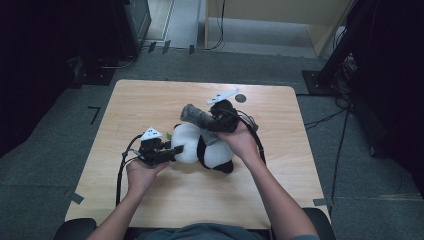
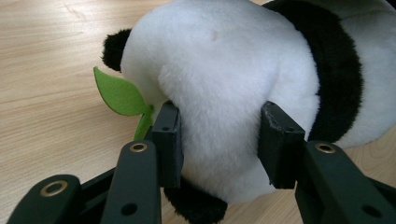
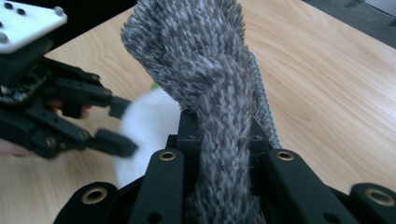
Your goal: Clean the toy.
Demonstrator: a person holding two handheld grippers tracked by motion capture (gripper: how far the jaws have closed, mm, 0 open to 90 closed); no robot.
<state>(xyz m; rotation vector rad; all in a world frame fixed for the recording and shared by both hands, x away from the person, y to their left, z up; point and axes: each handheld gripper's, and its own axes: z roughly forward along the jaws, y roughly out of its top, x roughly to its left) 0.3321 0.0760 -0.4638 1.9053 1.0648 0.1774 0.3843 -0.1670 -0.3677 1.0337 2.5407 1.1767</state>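
Panda plush (image 2: 233,93) sits pinched between your left gripper's (image 2: 218,142) jaws, which press into the white fur of its head with the pads sunk in on both sides; a green felt leaf (image 2: 119,95) pokes out just beside the left-hand jaw. Your right gripper (image 3: 219,140) has its jaws closed tight on a grey knitted scarf (image 3: 205,79), which rises out of them and flops over at the top. From the high view, the panda (image 1: 202,147) lies near the middle of the wooden table (image 1: 150,100), its long axis running roughly left to right, head toward your left gripper (image 1: 172,150). You have bare tabletop all around, most of it behind and to the left. Grey carpet, cables and dark stands ring the table
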